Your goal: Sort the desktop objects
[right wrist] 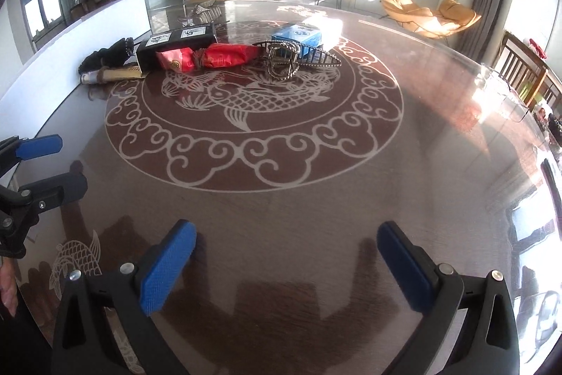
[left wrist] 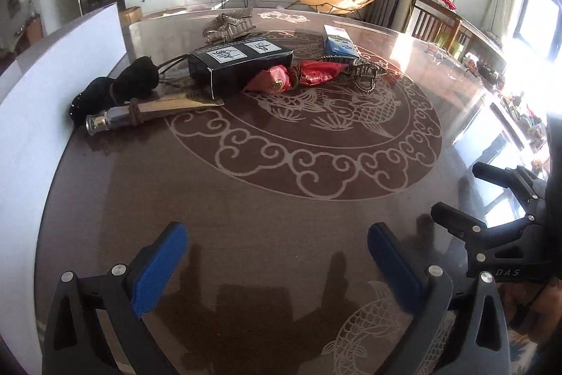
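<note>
Both the left gripper and the right gripper are held open and empty at frame bottom, while the cluttered objects, led by a red packet lying crosswise, are seen well apart toward the upper left.

Two wrist fisheyes side by side, low over the table, both facing the far clutter

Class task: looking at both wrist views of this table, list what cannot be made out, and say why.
- Print on the black rectangular box: too small, both views.
- Black fabric bundle: shape unclear, left view.
- Blue-and-white carton: sun glare washes out its far end, right view.
- Left tongs, right tongs: bases cut off by the frame.
</note>
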